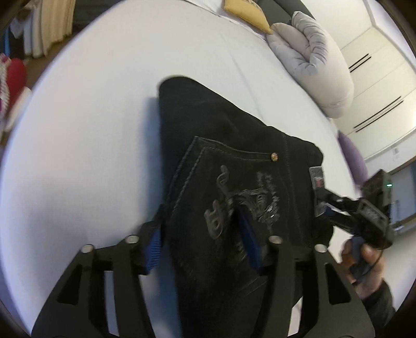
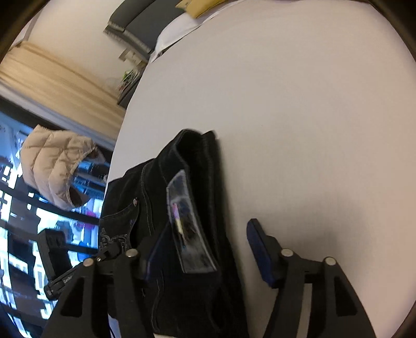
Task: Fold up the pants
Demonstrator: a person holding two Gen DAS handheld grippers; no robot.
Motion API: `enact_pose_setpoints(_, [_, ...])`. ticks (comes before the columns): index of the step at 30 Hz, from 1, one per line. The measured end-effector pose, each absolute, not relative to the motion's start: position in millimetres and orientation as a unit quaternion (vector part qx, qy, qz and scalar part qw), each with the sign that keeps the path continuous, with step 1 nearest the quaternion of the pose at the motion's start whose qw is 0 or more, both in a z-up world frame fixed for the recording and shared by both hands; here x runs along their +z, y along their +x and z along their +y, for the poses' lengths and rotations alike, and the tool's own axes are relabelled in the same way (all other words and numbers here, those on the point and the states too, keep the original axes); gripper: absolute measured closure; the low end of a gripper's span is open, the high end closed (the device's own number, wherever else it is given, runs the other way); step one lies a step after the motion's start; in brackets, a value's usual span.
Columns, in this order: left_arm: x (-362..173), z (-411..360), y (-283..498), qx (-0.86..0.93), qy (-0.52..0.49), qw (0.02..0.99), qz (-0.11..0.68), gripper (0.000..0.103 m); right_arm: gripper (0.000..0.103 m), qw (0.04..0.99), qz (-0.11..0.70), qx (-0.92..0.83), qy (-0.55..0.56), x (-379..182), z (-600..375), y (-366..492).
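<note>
The black pants (image 1: 221, 161) lie folded in a compact stack on the white bed (image 1: 91, 117), back pocket with grey embroidery facing up. My left gripper (image 1: 200, 234) is open, its blue pads (image 1: 154, 244) straddling the near edge of the stack. The right gripper (image 1: 335, 208) shows at the stack's right edge by the waistband label. In the right wrist view the pants (image 2: 187, 208) sit between the jaws of my right gripper (image 2: 205, 249), which is open, the right pad (image 2: 260, 252) apart from the cloth.
Grey pillows (image 1: 312, 59) and a yellow cushion (image 1: 247, 13) lie at the head of the bed. A white wardrobe (image 1: 377, 85) stands to the right. A beige quilted jacket (image 2: 54, 163) hangs by the window beyond the bed edge.
</note>
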State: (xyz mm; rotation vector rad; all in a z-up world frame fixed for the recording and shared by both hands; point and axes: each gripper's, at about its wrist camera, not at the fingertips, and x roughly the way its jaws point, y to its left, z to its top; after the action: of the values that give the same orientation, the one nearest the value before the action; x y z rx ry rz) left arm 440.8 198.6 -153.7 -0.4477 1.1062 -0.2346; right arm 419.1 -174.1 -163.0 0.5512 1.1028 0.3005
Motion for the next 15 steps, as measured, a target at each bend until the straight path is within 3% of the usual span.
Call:
enact_pose_setpoints(4, [-110.9, 189.2, 409.2, -0.093, -0.176, 0.859, 0.471, 0.032, 0.035, 0.847, 0.468, 0.115, 0.223, -122.5, -182.0, 383.3])
enact_pose_setpoints(7, [-57.4, 153.1, 372.8, -0.061, -0.075, 0.913, 0.396, 0.024, 0.032, 0.894, 0.409, 0.094, 0.153, -78.5, -173.9, 346.7])
enact_pose_setpoints(10, [1.1, 112.6, 318.0, -0.034, 0.010, 0.956, 0.292, 0.000, 0.019, 0.939, 0.321, 0.076, 0.094, -30.9, -163.5, 299.4])
enact_pose_setpoints(12, [35.9, 97.6, 276.7, -0.020, 0.037, 0.972, 0.230, 0.000, 0.000, 0.964, 0.249, 0.065, 0.071, 2.5, -157.4, 264.4])
enact_pose_setpoints(15, [78.4, 78.8, 220.7, 0.017, 0.062, 0.985, 0.159, 0.000, 0.000, 0.987, 0.147, 0.056, 0.040, 48.4, -153.4, 218.3])
